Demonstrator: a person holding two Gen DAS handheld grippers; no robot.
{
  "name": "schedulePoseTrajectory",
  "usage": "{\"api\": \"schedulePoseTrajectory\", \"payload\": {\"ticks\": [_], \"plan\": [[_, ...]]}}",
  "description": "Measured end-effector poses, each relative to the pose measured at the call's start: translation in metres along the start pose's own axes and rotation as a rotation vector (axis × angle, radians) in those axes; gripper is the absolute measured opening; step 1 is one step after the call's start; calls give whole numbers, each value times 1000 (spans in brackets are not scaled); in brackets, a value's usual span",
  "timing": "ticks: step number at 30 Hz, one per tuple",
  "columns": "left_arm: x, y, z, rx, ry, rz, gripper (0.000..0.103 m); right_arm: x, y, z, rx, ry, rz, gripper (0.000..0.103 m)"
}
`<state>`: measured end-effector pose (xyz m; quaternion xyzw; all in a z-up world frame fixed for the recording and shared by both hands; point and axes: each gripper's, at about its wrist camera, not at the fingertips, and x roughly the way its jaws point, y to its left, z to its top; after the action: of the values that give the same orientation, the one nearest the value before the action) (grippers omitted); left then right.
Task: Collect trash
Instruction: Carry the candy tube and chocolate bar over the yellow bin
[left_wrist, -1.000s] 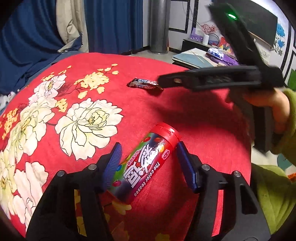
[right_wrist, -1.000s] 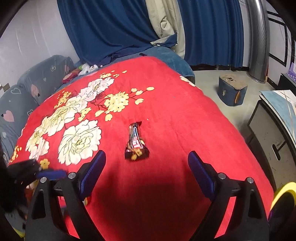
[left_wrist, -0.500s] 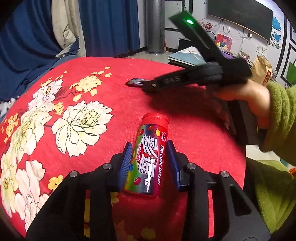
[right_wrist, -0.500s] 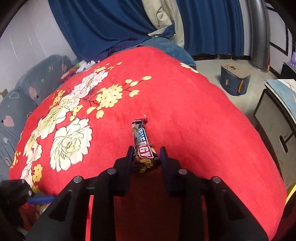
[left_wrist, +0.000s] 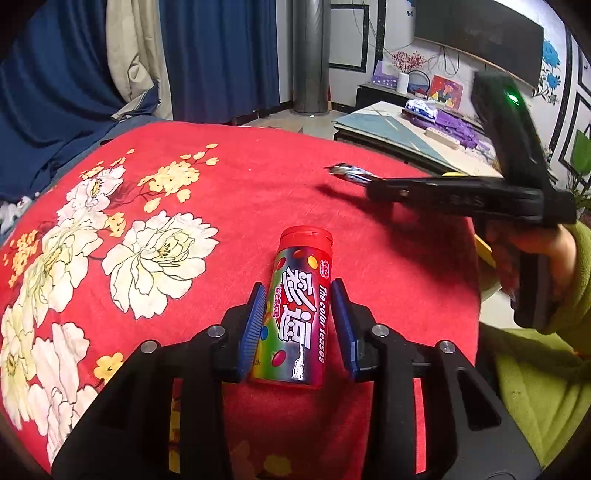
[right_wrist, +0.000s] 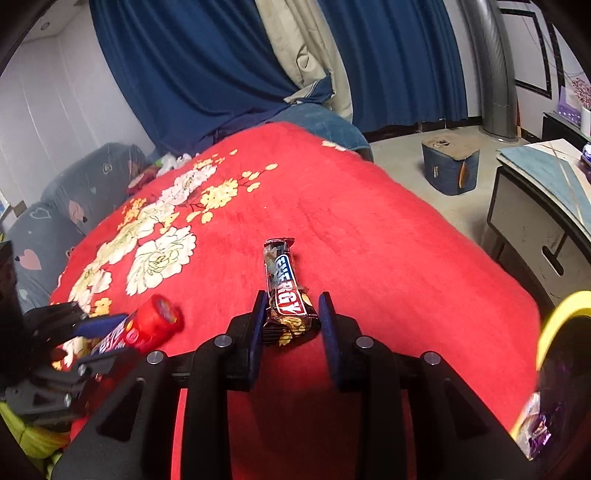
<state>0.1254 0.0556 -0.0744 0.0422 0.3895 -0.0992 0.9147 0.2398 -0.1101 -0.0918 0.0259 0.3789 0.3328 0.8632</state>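
Note:
A candy tube (left_wrist: 301, 314) with a red cap and rainbow label lies lengthwise between the blue pads of my left gripper (left_wrist: 299, 325), which is shut on it over the red flowered cloth (left_wrist: 221, 206). In the right wrist view, a dark energy bar wrapper (right_wrist: 282, 284) is pinched at its near end by my right gripper (right_wrist: 290, 321). The left wrist view shows the right gripper (left_wrist: 373, 190) held by a hand in a green sleeve, with the wrapper (left_wrist: 349, 172) sticking out of its tip above its shadow. The left gripper (right_wrist: 92, 332) with the tube (right_wrist: 151, 326) shows at lower left.
A yellow-rimmed bin (right_wrist: 557, 317) with wrappers inside stands at the cloth's right edge. Blue curtains and a padded sofa (right_wrist: 74, 199) lie behind the cloth. A low cabinet (right_wrist: 535, 229), a small blue stool (right_wrist: 448, 166) and a grey pipe stand on the floor to the right.
Both grippers went from open to shut: the left on the tube, which turned in line with the fingers, the right on the bar after moving up to it. The right gripper then shifted right.

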Motion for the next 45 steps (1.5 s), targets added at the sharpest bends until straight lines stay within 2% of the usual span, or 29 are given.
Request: {"api": "schedulePoseTrajectory", "payload": {"ticks": [6,16,24,34,45], "plan": [[-1,-9,7,-4,-17,-11,29,-34,-10,-6,-2,-51,-18,27],[-7,-28,34,-29,-90,-19,29,-74,-26,-6,2,-98,-32,27],[-7,-54,54,-29,-146,-34,29,-108,-53,-13,26,-128,-87,27],[-6,-93,74,-3,-193,-89,29,-148,-94,-27,80,-168,-161,27],[3,-143,89,44,-217,-170,29,-175,-115,-39,119,-205,-220,27]]}}
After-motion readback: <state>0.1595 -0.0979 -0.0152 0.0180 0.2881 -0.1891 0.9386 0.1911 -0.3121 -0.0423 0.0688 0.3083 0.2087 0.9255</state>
